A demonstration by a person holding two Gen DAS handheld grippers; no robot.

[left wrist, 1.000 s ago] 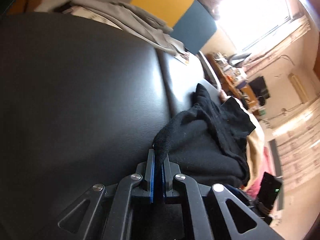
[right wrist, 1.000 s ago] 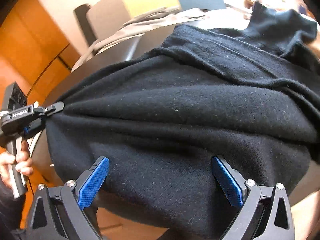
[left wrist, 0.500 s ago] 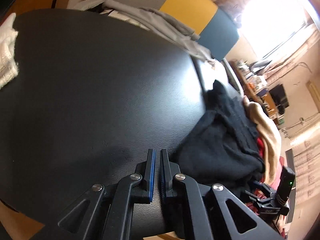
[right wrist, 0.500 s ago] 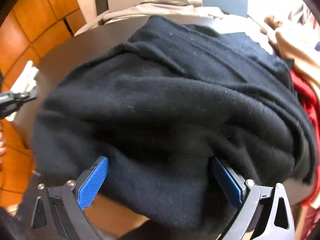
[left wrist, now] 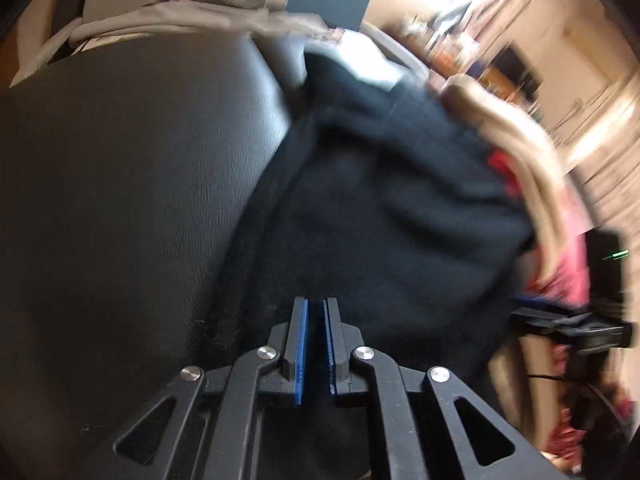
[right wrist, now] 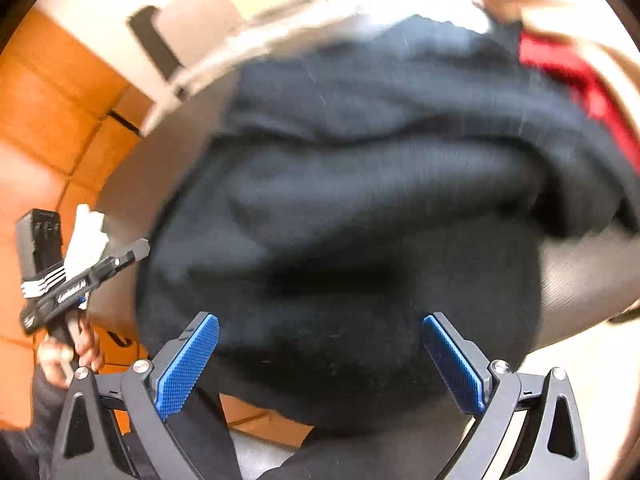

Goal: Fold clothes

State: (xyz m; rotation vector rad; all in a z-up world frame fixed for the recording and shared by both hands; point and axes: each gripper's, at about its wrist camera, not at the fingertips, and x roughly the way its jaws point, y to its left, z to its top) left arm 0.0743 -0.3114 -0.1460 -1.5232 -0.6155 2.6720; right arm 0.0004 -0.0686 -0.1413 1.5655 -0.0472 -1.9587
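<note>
Left wrist view, left to right. A dark, grained table top (left wrist: pixel 120 184) fills the left half of the frame. At the upper left, a grey garment (left wrist: pixel 192 12) lies along the far edge, with yellow and dark blue panels behind it. At bottom centre, the left gripper (left wrist: pixel 315 308) shows its blue pads close together with a narrow slit between them; the jaws are opening slightly and nothing sits between them. The tips stand over the near edge of the black sweater (left wrist: pixel 384 208), which is bunched in a heap across the centre and right of centre of the frame, resting on the table. Contact between tips and cloth cannot be confirmed. To the right of the sweater, a tan garment (left wrist: pixel 532 160) and red cloth (left wrist: pixel 502 162) lie against it. The picture is blurred throughout.

Right wrist view, left to right. At the lower left, a hand (right wrist: pixel 68 356) grips the handle of the left gripper, whose tip points at the left edge of the sweater. A white cloth (right wrist: pixel 86 236) sits just behind it. The black sweater fills the centre. At the bottom, the right gripper (right wrist: pixel 320 356) stands spread wide, its blue pads on either side of the sweater's near fold, not pressing it. Red cloth shows at the upper right.
</note>
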